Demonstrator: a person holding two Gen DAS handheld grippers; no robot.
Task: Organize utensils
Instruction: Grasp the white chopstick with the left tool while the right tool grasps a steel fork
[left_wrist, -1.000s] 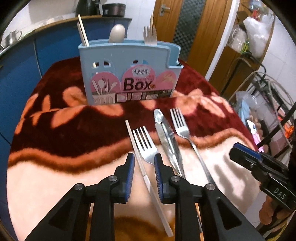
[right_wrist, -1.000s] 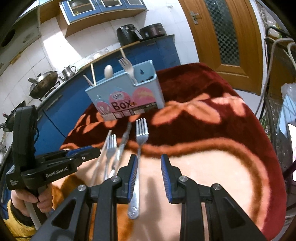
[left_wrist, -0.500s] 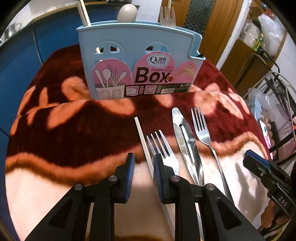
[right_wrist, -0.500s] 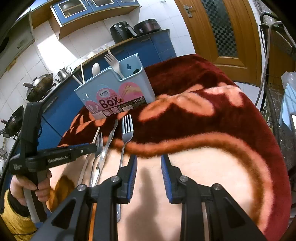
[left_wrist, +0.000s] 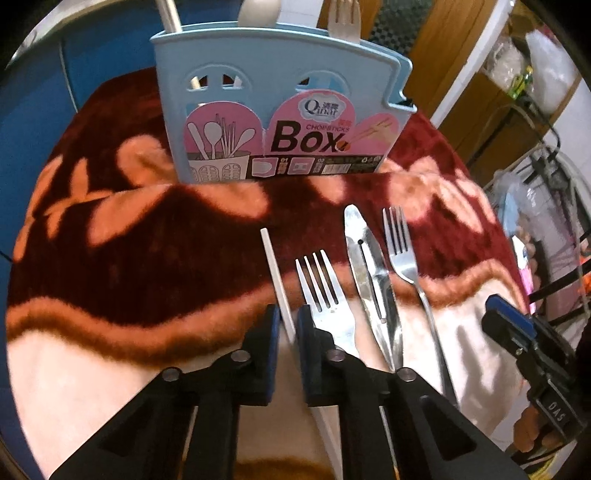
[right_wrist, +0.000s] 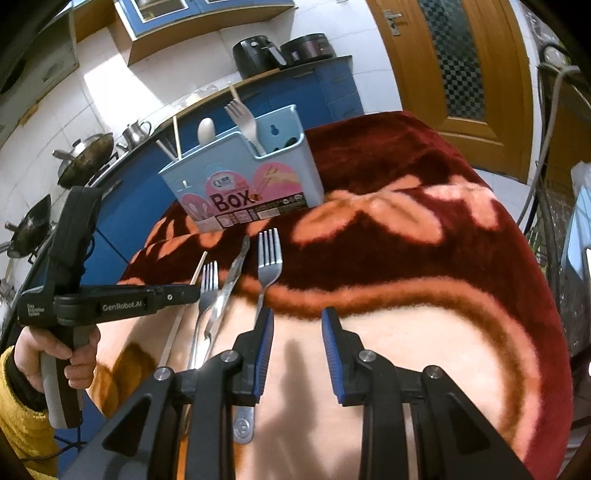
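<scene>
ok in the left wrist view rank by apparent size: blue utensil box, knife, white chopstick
1. blue utensil box, clearly largest.
2 and 3. knife and white chopstick: unsure, since the gripper hides the near end of each.

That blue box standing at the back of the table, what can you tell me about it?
The box is a pale blue plastic holder standing upright on the red flowered blanket, beyond the loose cutlery. Its front has small arched cut-outs and a pink label reading "Box", with pictures of spoons and chopsticks. The right wrist view shows it open at the top, with a taller back wall. Chopsticks, a pale spoon and a fork stick out of it. Neither gripper touches it.
</scene>
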